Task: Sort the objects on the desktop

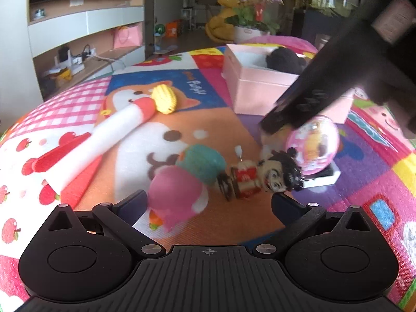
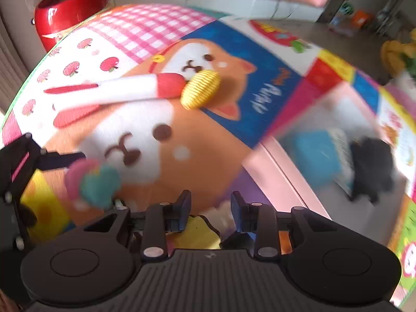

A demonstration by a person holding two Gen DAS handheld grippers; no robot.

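Observation:
In the left wrist view my left gripper (image 1: 208, 202) is open, its jaws wide apart around a pink and teal plush toy (image 1: 182, 189) and a small doll with black hair (image 1: 262, 176) lying on the mat. My right gripper (image 1: 293, 114) reaches in from the upper right and is shut on a pink clear ball (image 1: 314, 145), held above a small white box (image 1: 322, 179). In the right wrist view the right gripper (image 2: 210, 208) shows the ball's pink and yellow top (image 2: 200, 231) between its fingers. A pink box (image 1: 254, 85) holds dark and blue items.
A white and red foam rocket (image 1: 109, 135) lies beside a yellow ribbed toy (image 1: 163, 98) on the colourful play mat (image 1: 182, 119). A flower pot (image 1: 249, 13) stands behind the pink box. A red round container (image 2: 70, 7) sits off the mat's corner.

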